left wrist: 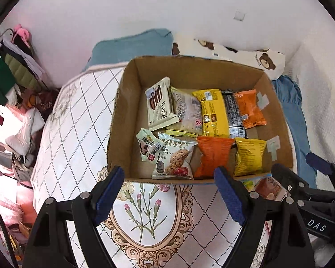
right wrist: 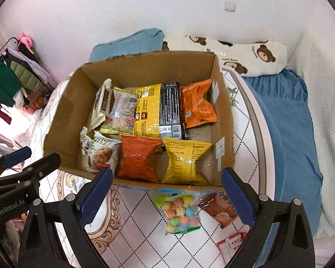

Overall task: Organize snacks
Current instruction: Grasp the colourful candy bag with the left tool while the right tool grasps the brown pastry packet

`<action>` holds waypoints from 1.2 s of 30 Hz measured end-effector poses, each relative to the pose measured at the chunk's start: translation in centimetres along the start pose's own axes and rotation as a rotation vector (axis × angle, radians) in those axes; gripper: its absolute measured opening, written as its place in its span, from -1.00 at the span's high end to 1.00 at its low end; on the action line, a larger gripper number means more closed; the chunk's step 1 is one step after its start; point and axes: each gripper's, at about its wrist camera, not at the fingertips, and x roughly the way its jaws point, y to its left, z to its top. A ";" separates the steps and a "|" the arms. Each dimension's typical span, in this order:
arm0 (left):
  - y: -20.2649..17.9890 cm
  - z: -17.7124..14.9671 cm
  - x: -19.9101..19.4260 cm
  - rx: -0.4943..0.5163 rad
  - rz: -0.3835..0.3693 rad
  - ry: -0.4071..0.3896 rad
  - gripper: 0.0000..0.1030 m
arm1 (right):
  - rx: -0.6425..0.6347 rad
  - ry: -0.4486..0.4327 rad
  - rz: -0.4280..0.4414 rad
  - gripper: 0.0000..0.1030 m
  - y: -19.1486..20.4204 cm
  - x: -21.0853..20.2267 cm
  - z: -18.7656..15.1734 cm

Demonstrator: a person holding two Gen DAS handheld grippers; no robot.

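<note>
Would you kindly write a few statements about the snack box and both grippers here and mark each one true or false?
1. The cardboard box holds several snack packets. True.
2. The right gripper is clamped on the candy bag. False: its jaws stand open and empty, and the bag lies on the mattress outside the box.
3. The left gripper is open and holds nothing. True.
4. The cookie packet lies outside the box. False: it lies inside, by the near wall.
5. The brown packet lies beside the candy bag, outside the box. True.

a bedroom: mattress (left wrist: 78,122), pillows (right wrist: 245,55), clothes rack (left wrist: 9,71).
</note>
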 end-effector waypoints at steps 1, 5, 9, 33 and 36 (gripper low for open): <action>-0.1 -0.3 -0.4 0.002 0.000 -0.009 -0.61 | 0.000 -0.012 -0.002 -0.93 0.0 -0.5 -0.2; -0.7 -1.5 -2.3 0.009 -0.008 -0.039 -0.61 | -0.010 -0.063 -0.011 -0.93 0.1 -3.0 -1.0; -1.1 -2.4 -4.2 0.012 -0.020 -0.074 -0.61 | -0.010 -0.114 -0.015 -0.93 -0.1 -5.6 -2.0; -9.5 -6.0 2.7 0.109 -0.162 0.122 -0.60 | 0.233 -0.046 0.060 -0.22 -11.4 -6.0 -10.2; -12.4 -6.5 6.8 0.104 -0.197 0.217 -0.60 | 0.246 0.004 0.033 -0.22 -13.5 -3.4 -11.0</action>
